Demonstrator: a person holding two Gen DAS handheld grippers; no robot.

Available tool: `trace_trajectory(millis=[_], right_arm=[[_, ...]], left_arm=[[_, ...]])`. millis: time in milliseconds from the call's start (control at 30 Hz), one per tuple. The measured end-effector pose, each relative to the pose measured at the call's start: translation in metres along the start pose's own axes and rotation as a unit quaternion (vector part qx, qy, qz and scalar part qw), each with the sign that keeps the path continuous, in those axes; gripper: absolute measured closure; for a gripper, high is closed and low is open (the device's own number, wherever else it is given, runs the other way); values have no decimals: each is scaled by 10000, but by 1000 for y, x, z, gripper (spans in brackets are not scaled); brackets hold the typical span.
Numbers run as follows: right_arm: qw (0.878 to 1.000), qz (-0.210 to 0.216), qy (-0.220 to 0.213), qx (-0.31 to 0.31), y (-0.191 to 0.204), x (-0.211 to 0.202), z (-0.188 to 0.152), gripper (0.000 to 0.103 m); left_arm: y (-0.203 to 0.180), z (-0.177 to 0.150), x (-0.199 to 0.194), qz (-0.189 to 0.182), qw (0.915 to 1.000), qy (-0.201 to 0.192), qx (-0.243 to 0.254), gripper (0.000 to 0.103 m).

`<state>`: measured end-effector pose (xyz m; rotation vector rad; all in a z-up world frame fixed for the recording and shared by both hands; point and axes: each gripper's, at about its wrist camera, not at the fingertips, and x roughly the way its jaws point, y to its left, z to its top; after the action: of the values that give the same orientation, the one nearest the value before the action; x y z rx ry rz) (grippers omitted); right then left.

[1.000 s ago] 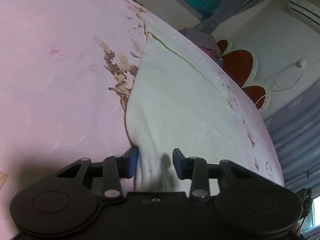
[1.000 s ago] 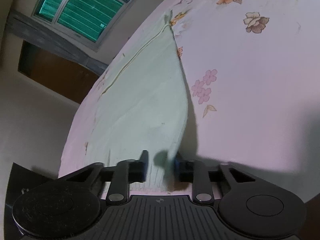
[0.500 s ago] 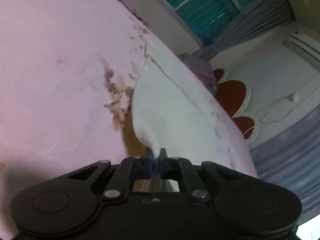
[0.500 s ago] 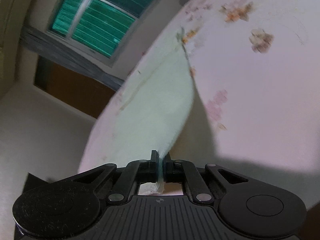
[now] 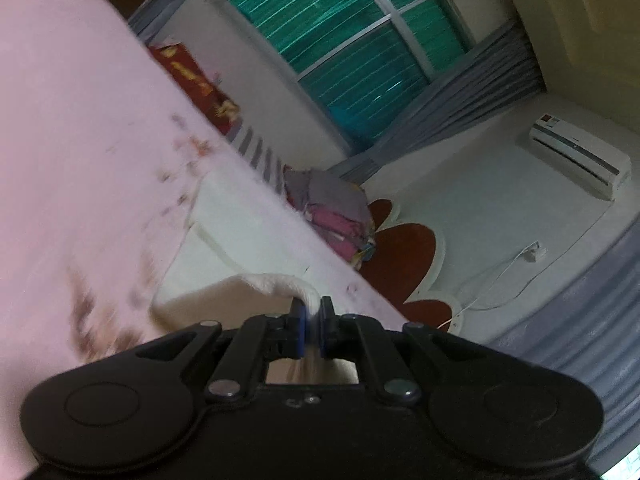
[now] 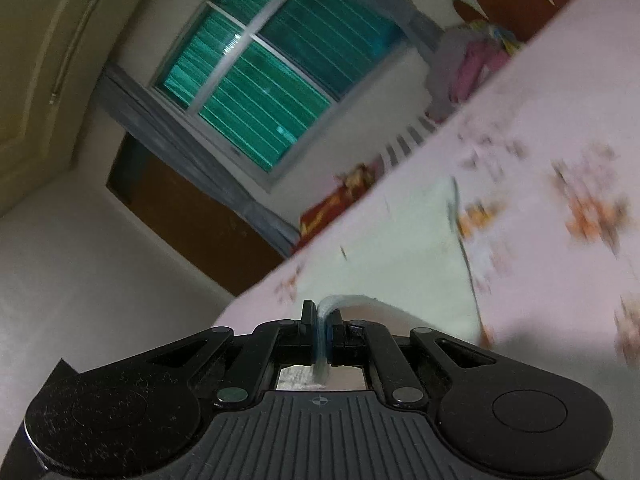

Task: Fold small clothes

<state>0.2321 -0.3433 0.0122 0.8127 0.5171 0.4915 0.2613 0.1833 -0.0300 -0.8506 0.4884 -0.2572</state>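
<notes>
A cream knitted garment (image 5: 240, 236) lies flat on the pink flowered bed sheet (image 5: 80, 152). Its near edge is lifted off the bed at two corners. My left gripper (image 5: 311, 308) is shut on one corner, and the cloth curls up over the blue pads and hangs down behind them. In the right wrist view the same garment (image 6: 400, 248) spreads away over the sheet (image 6: 560, 120), and my right gripper (image 6: 322, 316) is shut on the other corner, with a strip of cloth pinched between its pads. Both views are blurred by motion.
Beyond the far edge of the bed sit a pile of pink and grey clothes (image 5: 336, 212) and a red box (image 5: 192, 76). A green-glazed window (image 5: 344, 48) with grey curtains, a red-and-cream headboard (image 5: 404, 256) and a wall air conditioner (image 5: 580, 156) stand behind.
Both grippers closed from open onto the garment's near corners, then rose and tipped up, lifting that edge off the bed; the room's window and walls came into view.
</notes>
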Motion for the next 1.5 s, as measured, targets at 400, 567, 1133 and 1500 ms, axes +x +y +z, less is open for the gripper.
trace_trajectory(millis=[400,567,1133,1500], right_arm=[[9992,-347,-186,-47,-9,125,92,100],[9982,-577,-57,139,-40,173,104,100],[9876,-1210,399,919,-131,282,118,99],[9881,-1436,356,427,-149,315,120,18]], left_arm=[[18,73,126,108,9999,123,-21,97],[43,84,169,272,9990,338,-119,97],[96,102,285,835,9906,1078,-100,97],[104,108,314,336,9923,1188,4,69]])
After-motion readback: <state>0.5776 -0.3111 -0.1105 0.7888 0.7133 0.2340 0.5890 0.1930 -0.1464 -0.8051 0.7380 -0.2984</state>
